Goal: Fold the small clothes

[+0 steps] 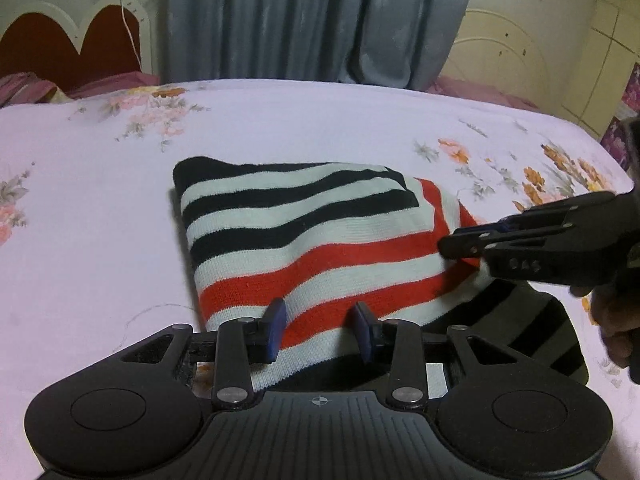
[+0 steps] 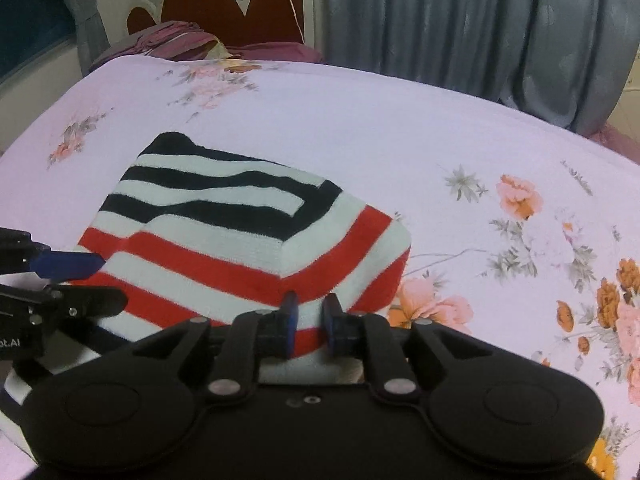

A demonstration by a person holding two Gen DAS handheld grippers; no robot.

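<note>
Nearest, the left gripper [image 1: 320, 330] stood partly open, its blue pads straddling the near edge of the folded striped garment [image 1: 304, 236] with a gap on each side. The right gripper [image 2: 311, 328] was nearly closed over the garment's near right corner; whether it pinched cloth could not be told. The garment lay mid-bed on the floral sheet [image 1: 100, 208], open sheet all around. Beyond hung grey curtains [image 1: 320, 20] and a heart-shaped headboard [image 1: 68, 40].
</note>
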